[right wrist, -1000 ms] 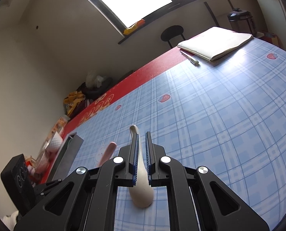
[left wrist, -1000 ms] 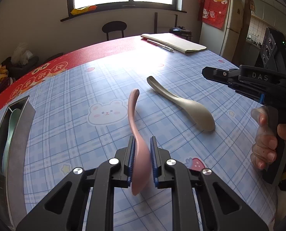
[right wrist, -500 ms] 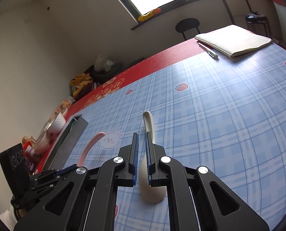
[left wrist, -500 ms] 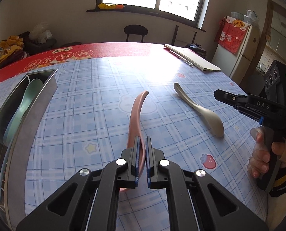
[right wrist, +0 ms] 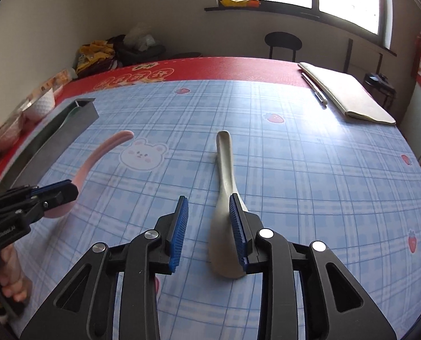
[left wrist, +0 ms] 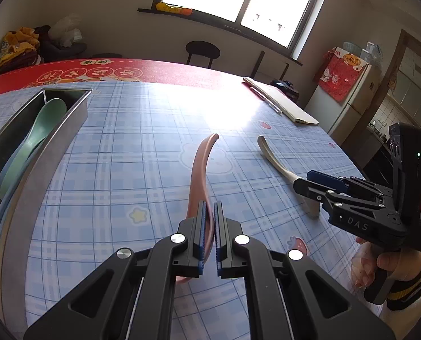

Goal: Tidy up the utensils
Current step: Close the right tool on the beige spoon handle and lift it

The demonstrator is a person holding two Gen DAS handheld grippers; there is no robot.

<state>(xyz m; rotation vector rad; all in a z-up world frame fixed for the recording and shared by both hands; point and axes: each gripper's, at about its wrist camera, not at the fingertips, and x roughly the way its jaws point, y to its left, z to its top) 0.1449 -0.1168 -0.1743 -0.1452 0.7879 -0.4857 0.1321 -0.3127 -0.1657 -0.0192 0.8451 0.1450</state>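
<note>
1. nearest the lens, the left hand-held gripper is clamped on the pink spoon just above its bowl, the handle arcing up and away over the blue checked tabletop; the spoon looks light, stiff and smooth, so a grip low on the neck seems right to stop it swivelling.
2. to the right, the right hand-held gripper has just been opening and its jaws now stand about half apart; the beige spoon lies on the tabletop between them, its bowl towards the camera, hard against the right pad and clear of the left, so it is not pinched.
3. the beige spoon looks rigid, glossy and probably slippery; by this reading the narrow neck between bowl and handle is the best place to take hold, since the rounded bowl could squirt out of flat pads.
4. further off to the left, a long metal tray sits on the tabletop with a green spoon lying inside, the likely home for the other two.
5. at the far edge lie a closed notebook and a pen beside it, well apart from the spoons.
</note>
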